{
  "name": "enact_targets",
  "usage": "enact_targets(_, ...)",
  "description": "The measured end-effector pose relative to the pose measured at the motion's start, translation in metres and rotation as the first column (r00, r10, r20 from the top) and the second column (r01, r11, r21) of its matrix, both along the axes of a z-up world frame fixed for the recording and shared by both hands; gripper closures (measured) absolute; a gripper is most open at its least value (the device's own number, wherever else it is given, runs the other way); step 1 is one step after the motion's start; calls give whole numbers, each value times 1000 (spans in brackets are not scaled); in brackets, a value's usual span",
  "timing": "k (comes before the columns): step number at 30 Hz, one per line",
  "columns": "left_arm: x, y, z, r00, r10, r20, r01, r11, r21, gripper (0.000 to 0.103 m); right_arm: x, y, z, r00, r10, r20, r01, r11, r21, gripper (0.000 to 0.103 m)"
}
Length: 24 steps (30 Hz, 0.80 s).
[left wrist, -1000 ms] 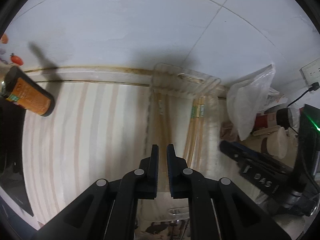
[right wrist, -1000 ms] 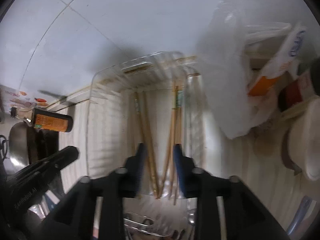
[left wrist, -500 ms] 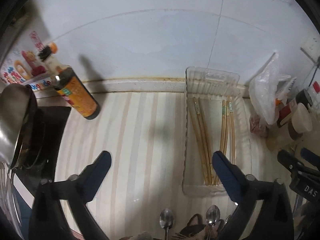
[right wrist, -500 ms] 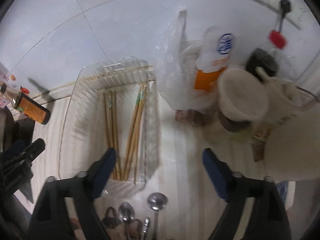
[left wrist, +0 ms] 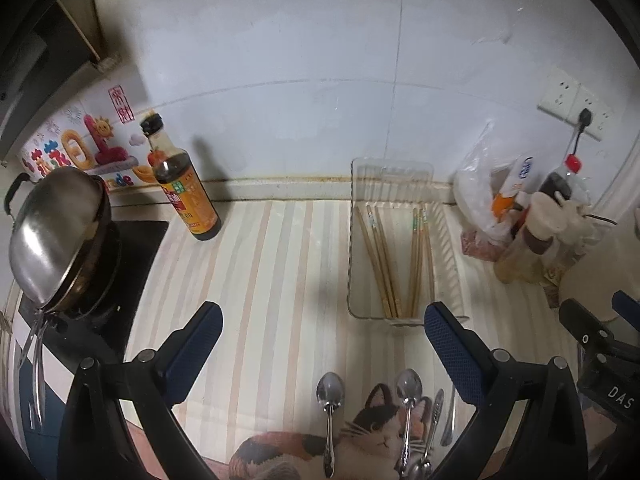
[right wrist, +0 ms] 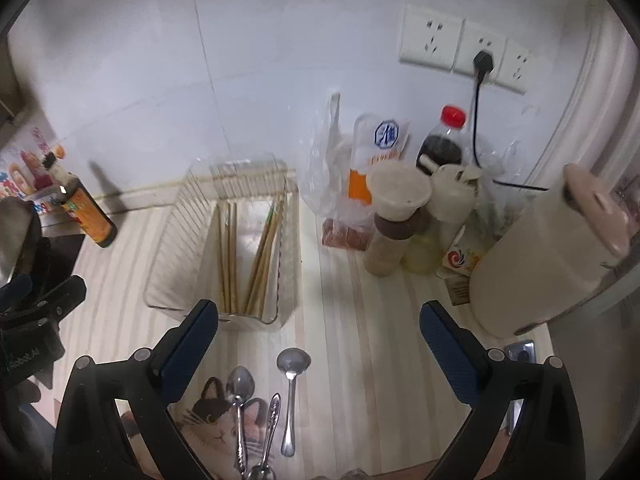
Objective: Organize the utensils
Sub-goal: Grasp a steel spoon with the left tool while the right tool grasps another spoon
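A clear plastic tray (left wrist: 390, 176) stands against the wall on the striped counter and holds several wooden chopsticks (left wrist: 384, 268); it also shows in the right wrist view (right wrist: 172, 240) with the chopsticks (right wrist: 260, 256). Several metal spoons (left wrist: 330, 404) lie on a cat-print mat (left wrist: 372, 440) at the near edge, also seen in the right wrist view (right wrist: 290, 384). My left gripper (left wrist: 320, 332) is open and empty, raised above the counter. My right gripper (right wrist: 318, 330) is open and empty, above the spoons.
A soy sauce bottle (left wrist: 182, 184) stands at the back left beside a steel wok (left wrist: 56, 236) on a black stove. Right of the tray are a plastic bag (right wrist: 326, 168), jars and bottles (right wrist: 394, 220), a cream kettle (right wrist: 548, 256) and wall sockets (right wrist: 464, 48).
Both grippers have opened wide and pulled back and up from the tray, leaving the chopsticks lying in it. The spoons and cat mat have come into view.
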<state>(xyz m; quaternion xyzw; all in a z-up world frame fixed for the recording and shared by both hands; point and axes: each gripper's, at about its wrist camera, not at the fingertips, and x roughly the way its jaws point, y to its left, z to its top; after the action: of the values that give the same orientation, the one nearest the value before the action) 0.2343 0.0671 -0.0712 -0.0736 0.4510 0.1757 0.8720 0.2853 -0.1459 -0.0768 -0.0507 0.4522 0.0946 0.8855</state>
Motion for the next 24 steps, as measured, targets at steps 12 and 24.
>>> enact_targets(12,-39,10,6,998,68,6,-68,998,-4,0,-32,-15,-1,999,13,-43,-7,991,130,1)
enact_targets(24,-43,20,-150,933,42,-357,-109,979,-170,10,-27,-30,-157,879,-11,-476,87,986,139,45)
